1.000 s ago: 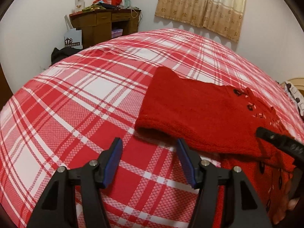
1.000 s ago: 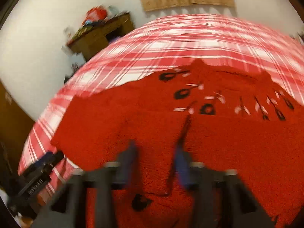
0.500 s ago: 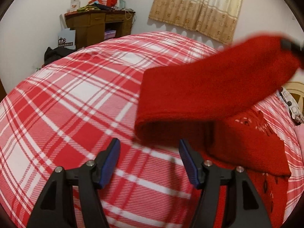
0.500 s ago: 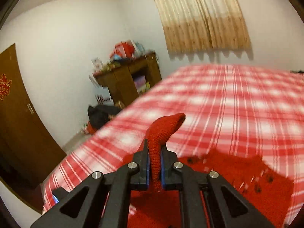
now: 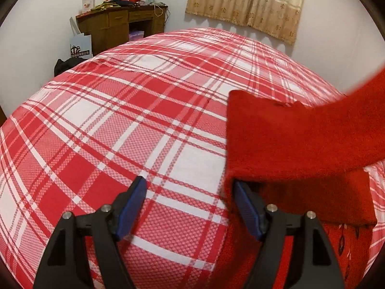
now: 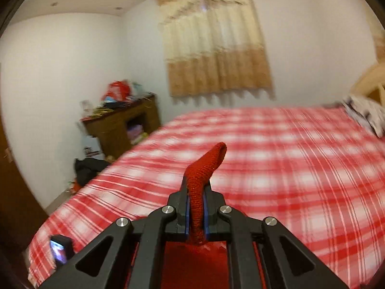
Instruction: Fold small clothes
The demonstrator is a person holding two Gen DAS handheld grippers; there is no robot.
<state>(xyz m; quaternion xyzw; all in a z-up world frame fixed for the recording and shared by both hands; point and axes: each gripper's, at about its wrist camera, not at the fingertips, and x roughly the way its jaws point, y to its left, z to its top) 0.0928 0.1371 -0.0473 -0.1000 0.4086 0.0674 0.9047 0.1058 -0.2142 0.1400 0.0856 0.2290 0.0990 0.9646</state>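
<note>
Raised: right tongs [image 6: 196, 207] clamped on red knit garment [image 5: 300, 139] (angled downward) | left tongs [image 5: 190, 207] widening, empty

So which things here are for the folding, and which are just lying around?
For the folding:
- red sweater
- right tongs, pinching a piece of the sweater
- left tongs, open, beside the sweater's edge
- checked bed it lies on

Just lying around:
- wooden desk with clutter on top
- paper bag
- curtain
- pillow
</note>
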